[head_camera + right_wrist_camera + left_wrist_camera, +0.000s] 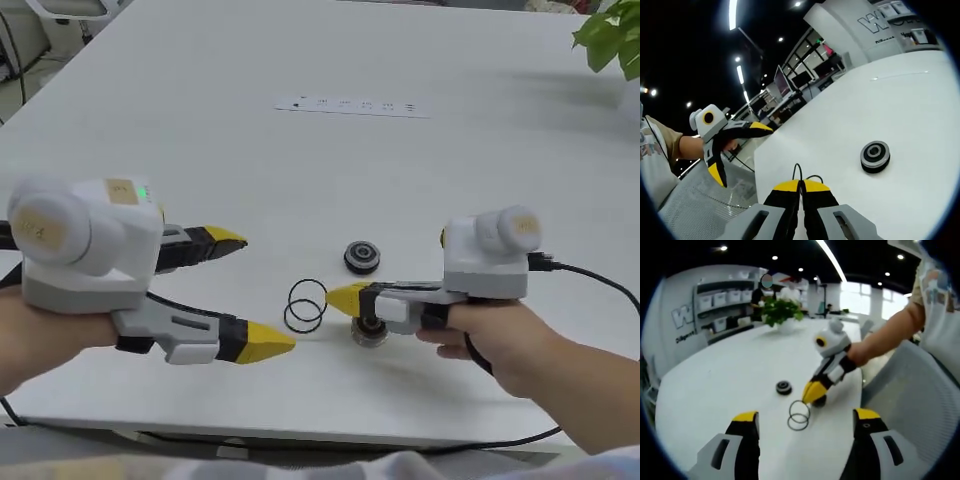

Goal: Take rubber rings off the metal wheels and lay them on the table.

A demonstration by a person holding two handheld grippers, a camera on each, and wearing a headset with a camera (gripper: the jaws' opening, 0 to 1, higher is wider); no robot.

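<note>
1. Black on white: logged two rubber rings (305, 304) flat on the table (300, 150), overlapping, just beside the near wheel (369, 332).
2. Found that near wheel under the right gripper (345, 298), partly hidden; could not confirm a ring on it.
3. Marked the far wheel (362, 256) lying flat, apart from the rings, with a dark band round its rim; likely a ring not yet off.
4. Read the right gripper's jaws as closed tip to tip, tips at the rings' edge; could not tell about a ring pinched between them.
5. Read the left gripper (247, 290) as spread wide, holding nothing, near the rings.
6. Judged the step in hand as laying a ring beside the others, or starting on the near wheel.
7. Judged a good job to need a low release over the table with no drag across the laid rings. After that: brace the wheel with the left jaws, hook the ring's edge with the right tips, and peel sideways, not straight up, to avoid flicking the wheel away.
</note>
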